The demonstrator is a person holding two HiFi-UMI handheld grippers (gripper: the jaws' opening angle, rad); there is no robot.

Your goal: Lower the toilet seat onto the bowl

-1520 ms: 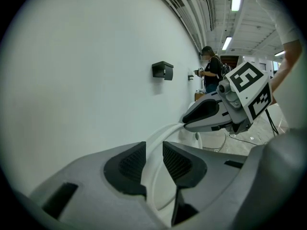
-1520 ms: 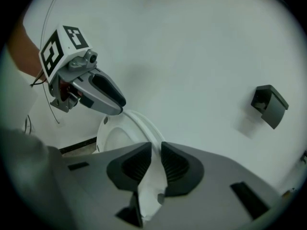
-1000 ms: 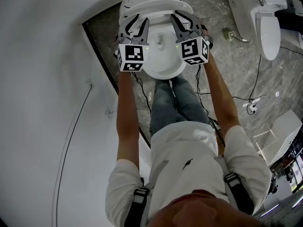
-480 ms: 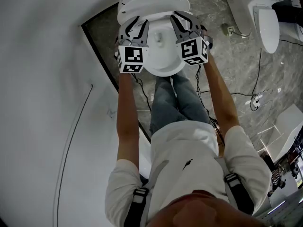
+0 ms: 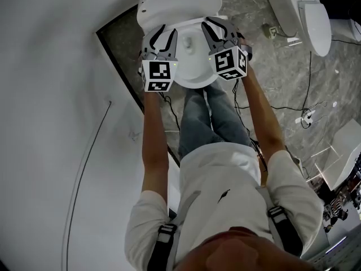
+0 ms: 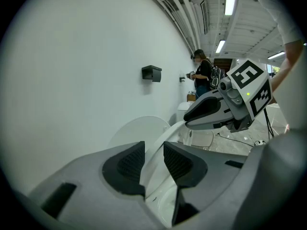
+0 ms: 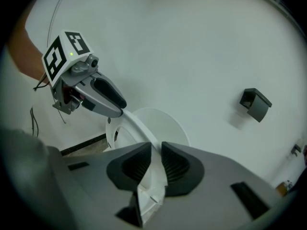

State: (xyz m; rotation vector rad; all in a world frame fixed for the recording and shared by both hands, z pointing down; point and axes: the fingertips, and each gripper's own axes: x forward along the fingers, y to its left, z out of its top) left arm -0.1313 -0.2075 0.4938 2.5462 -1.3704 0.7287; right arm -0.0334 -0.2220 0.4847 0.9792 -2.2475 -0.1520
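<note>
Person's legs (image 5: 208,123) stand right at the toilet's front edge (image 5: 194,84), arms stretched forward. Left hand-held gripper (image 6: 153,158) is clenched on the toilet seat (image 7: 138,126), with a pad on each face of the left rim. Its jaws have just opened a touch wider, with the rim between them. Right hand-held gripper (image 7: 156,159) is clamped on the right rim the same way.

The seat is tilted, neither upright nor flat. Its long axis runs from the person toward the wall, with the hinge end far and the free end near. Just behind it the round lid (image 7: 165,121) is raised, close to the white wall (image 5: 56,95).

That wall hems in the left side, with only a dark strip of floor between it and the toilet. There is open marble floor (image 5: 271,83) to the right, with cables (image 5: 307,95) lying across it. Another toilet (image 5: 313,21) stands well apart at far right. A black box (image 7: 255,103) is mounted on the wall. A second person (image 6: 204,75) stands far down the room.
</note>
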